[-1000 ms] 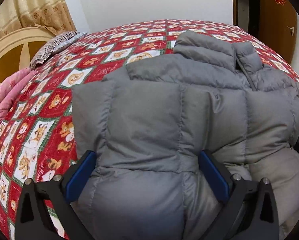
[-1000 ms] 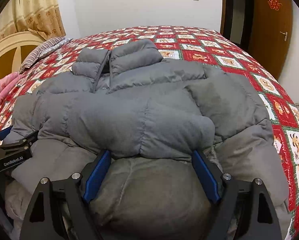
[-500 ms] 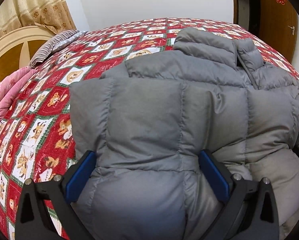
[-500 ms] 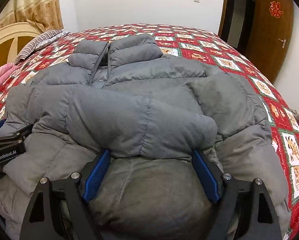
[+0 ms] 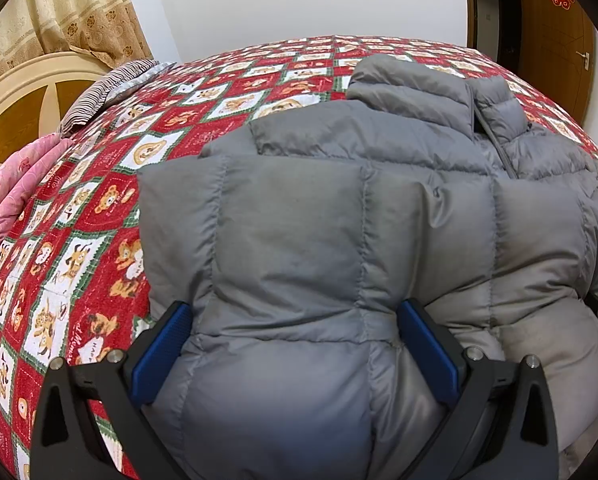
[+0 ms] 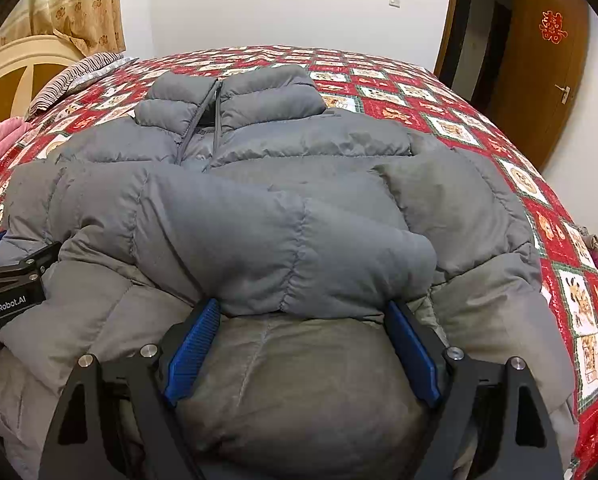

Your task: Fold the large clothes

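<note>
One grey puffer jacket (image 6: 259, 184) lay front-up on the bed (image 6: 439, 92), collar toward the far wall, both sleeves already crossed over its chest. The step in hand looked like the lengthwise fold, hem toward collar. The left gripper (image 5: 295, 344) and the right gripper (image 6: 303, 344) each straddled the padded hem edge nearest the camera, fingers spread wide; whether the blue pads actually pinched the fabric could not be told. The next move probably called for lifting both hem corners together and carrying them evenly forward. Two grippers, one jacket, one striped pillow (image 5: 107, 92).
</note>
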The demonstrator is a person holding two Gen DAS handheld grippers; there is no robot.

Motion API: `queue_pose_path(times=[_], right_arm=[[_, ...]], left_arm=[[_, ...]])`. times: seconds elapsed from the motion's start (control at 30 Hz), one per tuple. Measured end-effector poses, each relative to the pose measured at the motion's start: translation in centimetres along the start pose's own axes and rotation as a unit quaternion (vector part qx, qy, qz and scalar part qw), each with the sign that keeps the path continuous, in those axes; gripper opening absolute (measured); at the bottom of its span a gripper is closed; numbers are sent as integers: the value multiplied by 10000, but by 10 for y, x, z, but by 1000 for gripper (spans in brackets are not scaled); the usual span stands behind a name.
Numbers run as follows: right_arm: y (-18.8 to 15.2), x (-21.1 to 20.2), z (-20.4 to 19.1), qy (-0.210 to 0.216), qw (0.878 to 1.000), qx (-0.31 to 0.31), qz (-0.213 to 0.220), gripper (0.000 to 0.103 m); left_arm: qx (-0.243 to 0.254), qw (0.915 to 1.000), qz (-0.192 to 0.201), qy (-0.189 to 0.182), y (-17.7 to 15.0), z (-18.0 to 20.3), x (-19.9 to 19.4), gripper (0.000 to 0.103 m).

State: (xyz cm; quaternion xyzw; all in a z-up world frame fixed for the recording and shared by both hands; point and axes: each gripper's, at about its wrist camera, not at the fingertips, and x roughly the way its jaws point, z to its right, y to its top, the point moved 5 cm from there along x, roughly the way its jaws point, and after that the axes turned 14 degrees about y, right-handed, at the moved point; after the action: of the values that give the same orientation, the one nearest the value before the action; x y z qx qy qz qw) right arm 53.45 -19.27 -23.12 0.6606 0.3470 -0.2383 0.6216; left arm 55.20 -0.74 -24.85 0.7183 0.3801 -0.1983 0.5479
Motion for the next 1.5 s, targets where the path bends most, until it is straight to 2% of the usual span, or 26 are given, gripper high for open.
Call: queue_pose_path(times=[0.2,0.3,0.37,0.47,0.6,0.7,0.87,1.03,1.2,1.33,1.4,1.43,1.47,1.5], right_arm=[[0,0,0,-8,10000,-8,2,84],[1,-3,1,105,9999,29,-25,85],[3,-16,2,259,9995,-10,-160,85],[18,-50,13,417,9990,105,117,85],[65,-65,28,549,9968,427,397,89],[106,-40,34,652,9954,645,259,89],[162,20,49,593,9919,1119,42,89],[203,61,56,595,9864,1534,-12,89],[221,95,53,483,9887,1382,-328,89],[219,111,58,569,9837,1611,-552,89],[215,117,54,475,9862,1403,-745,89],[213,118,52,470,9871,1305,-798,88],[211,118,51,443,9877,1237,-850,86],[209,117,51,467,9872,1228,-901,68]], left_arm=[[16,10000,3,6,1,0,-1,103],[22,9996,-246,-111,4,-12,-8,103],[-16,9999,-74,-122,15,-26,-25,103],[-255,9988,335,-233,46,-49,-45,103],[-363,9986,75,-382,84,-47,-24,103],[-396,9990,-28,-193,109,-33,1,103],[-564,9981,-194,-132,155,-11,34,103],[-595,9972,-381,-262,201,17,60,103],[-313,9982,-497,-139,218,48,76,103],[-95,9979,-606,-215,214,63,84,103],[102,9983,-556,-160,210,70,83,89],[185,9979,-573,-237,208,72,83,74],[216,9972,-619,-365,206,74,83,65],[225,9962,-661,-527,204,74,80,42]])
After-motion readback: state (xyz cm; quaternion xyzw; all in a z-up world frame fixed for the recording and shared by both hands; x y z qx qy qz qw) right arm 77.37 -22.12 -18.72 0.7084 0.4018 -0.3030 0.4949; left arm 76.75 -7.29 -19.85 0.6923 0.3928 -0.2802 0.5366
